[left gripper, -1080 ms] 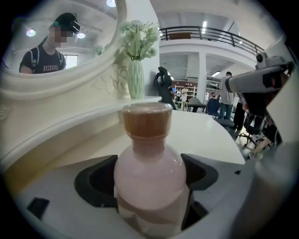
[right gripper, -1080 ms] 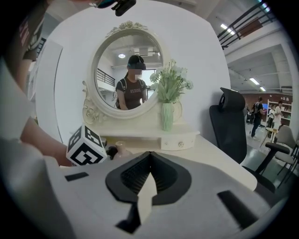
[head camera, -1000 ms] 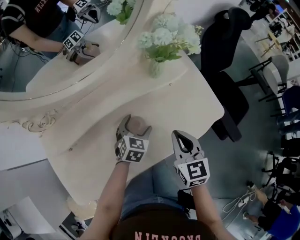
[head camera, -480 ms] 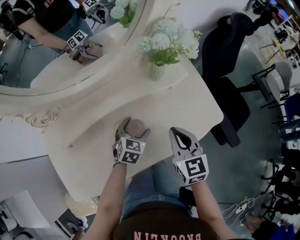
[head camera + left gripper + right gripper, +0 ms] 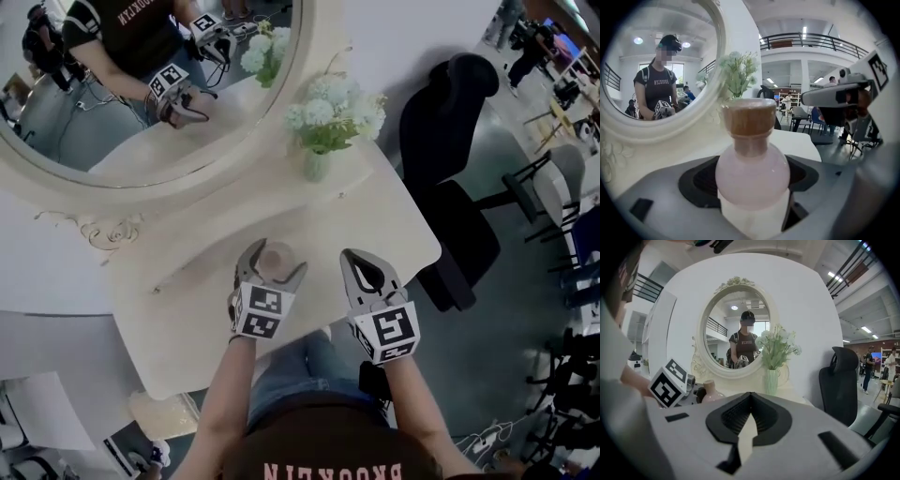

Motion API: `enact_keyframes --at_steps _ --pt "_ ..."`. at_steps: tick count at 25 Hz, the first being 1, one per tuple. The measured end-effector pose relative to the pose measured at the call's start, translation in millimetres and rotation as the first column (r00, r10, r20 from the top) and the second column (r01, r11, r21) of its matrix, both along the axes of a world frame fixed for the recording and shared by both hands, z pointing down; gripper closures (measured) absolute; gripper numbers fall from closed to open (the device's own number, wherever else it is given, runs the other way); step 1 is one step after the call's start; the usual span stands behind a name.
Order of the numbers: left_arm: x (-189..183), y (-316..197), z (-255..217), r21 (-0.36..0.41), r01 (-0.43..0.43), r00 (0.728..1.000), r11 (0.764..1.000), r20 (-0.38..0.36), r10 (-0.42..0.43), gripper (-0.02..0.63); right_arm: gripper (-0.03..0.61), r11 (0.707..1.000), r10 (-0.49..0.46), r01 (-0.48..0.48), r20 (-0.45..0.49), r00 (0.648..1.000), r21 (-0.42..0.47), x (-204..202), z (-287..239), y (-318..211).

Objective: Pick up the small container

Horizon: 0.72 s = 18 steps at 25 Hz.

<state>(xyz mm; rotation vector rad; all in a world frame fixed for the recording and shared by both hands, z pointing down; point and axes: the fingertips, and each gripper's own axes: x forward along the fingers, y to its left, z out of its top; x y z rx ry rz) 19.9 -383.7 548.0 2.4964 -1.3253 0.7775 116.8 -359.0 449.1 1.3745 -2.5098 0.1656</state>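
Note:
The small container point(image 5: 275, 254) is a round pale-pink bottle with a brown cork top, at the near edge of the cream dressing table point(image 5: 375, 220). My left gripper point(image 5: 278, 262) is shut on it, one jaw on each side of its belly. It fills the left gripper view point(image 5: 751, 161), with its cork point(image 5: 747, 117) upright. My right gripper point(image 5: 354, 259) hovers just right of it, shut with nothing in it. In the right gripper view, the shut jaws point(image 5: 749, 397) point at the table, and the container point(image 5: 711, 392) shows at the left.
A glass vase point(image 5: 317, 165) of pale flowers point(image 5: 333, 112) stands at the back of the table, below an oval mirror point(image 5: 141, 89). A black office chair point(image 5: 450, 169) stands at the table's right. The person's lap is under the near edge.
The head view has shifted, so more of the mirror shows. Both grippers sit much as before, the left still closed round the container.

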Motion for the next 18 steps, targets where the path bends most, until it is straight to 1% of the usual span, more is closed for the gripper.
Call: enact_keyframes --at_steps 4,7,12,15,18 --pt "-4 0 -41 0.064 0.034 0.998 0.997 -0.045 -0.031 0.225 0.58 0.999 0.001 -0.002 0.019 1.0 0.036 0 -20 -1" --pt "-8 -3 -75 0.127 0.053 0.996 0.99 -0.077 -0.044 0.225 0.58 0.997 0.004 -0.006 0.028 1.0 0.078 -1 -37 -5" --pt "-17 -5 -130 0.238 0.068 0.994 0.969 -0.104 -0.044 0.225 0.58 0.991 0.002 -0.008 0.047 0.999 0.135 -1 -66 -13" --pt "-25 -1 -158 0.283 0.086 0.99 0.955 -0.129 -0.05 0.225 0.58 0.988 -0.015 0.006 0.059 0.998 0.154 -4 -81 -13" --pt "-33 3 -177 0.316 0.092 0.99 0.944 -0.13 -0.053 0.225 0.58 0.983 -0.024 0.01 0.073 0.997 0.185 -8 -96 -14"
